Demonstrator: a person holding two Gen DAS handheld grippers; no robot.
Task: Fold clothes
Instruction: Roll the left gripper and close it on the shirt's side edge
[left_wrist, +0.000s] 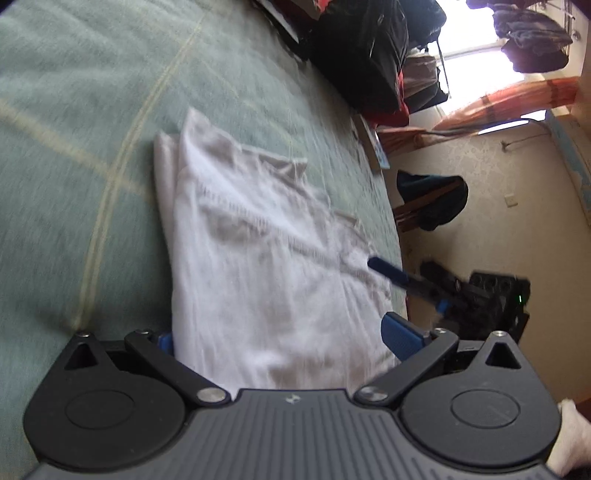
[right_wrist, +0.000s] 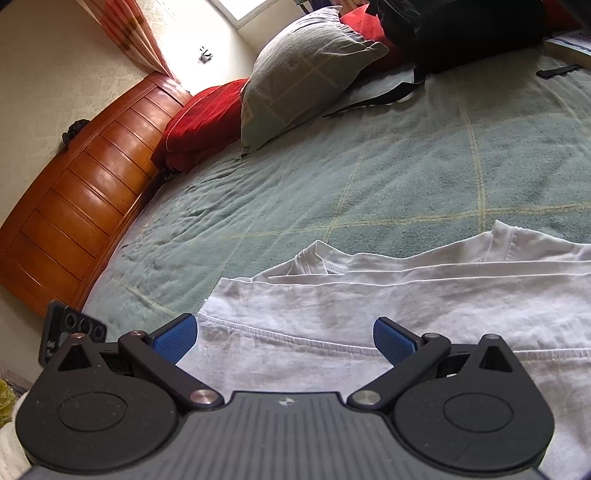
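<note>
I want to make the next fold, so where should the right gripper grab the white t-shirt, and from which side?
Grip the near stitched hem edge of the white t-shirt, which runs straight between the open right gripper. Come in low from the near side, along the green blanket, sliding one of the fingers under the edge; the shirt lies flat, so only its edges offer a pinch.

A folded shirt (right_wrist: 388, 325) lies on the bed (right_wrist: 332, 192), with pillows (right_wrist: 295, 74) behind it by the headboard (right_wrist: 74, 184).
</note>
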